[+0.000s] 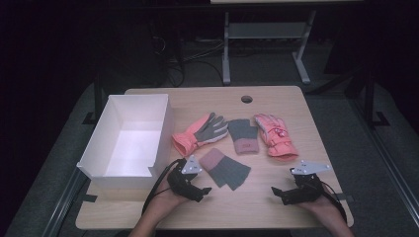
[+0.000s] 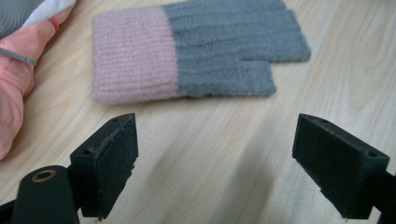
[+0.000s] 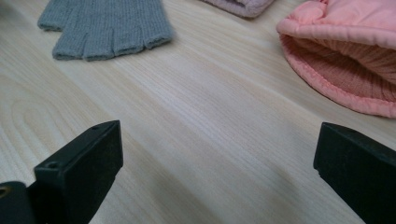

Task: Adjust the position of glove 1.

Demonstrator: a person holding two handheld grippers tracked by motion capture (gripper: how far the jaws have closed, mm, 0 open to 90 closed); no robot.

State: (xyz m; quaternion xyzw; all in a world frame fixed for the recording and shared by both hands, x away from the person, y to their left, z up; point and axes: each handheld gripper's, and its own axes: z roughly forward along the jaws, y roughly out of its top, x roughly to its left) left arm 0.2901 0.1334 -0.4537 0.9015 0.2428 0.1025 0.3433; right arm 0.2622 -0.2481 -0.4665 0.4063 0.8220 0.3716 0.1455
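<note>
High view showed a wooden table [image 1: 276, 202] with one white box [image 1: 129, 140] standing open on its left side and four gloves lying to the right of it. Two were padded pink gloves: one [image 1: 197, 133] just beside the box, palm side grey, the other [image 1: 274, 136] farthest right. Two were knit gloves, grey with pink cuffs: one [image 1: 243, 136] lay between the padded pair, the nearer knit glove [image 1: 225, 169] lay closest to the person.

The left gripper [image 1: 201, 190] rested low on the table just in front of that nearer knit glove, not touching it. In the left gripper view the jaws stood wide apart with bare wood between them and the knit glove [image 2: 201, 49] just ahead, cuff to the left. The right gripper [image 1: 277, 193] sat well apart at the right front, jaws likewise spread wide and holding nothing; the right gripper view showed the cuff of the padded glove [image 3: 345, 60] ahead at its right.

I judged this the start of the work: nothing was picked up and the box was empty. The next move probably called for the left gripper to go forward, pinch the nearer knit glove at its cuff, and carry it left to the box.
</note>
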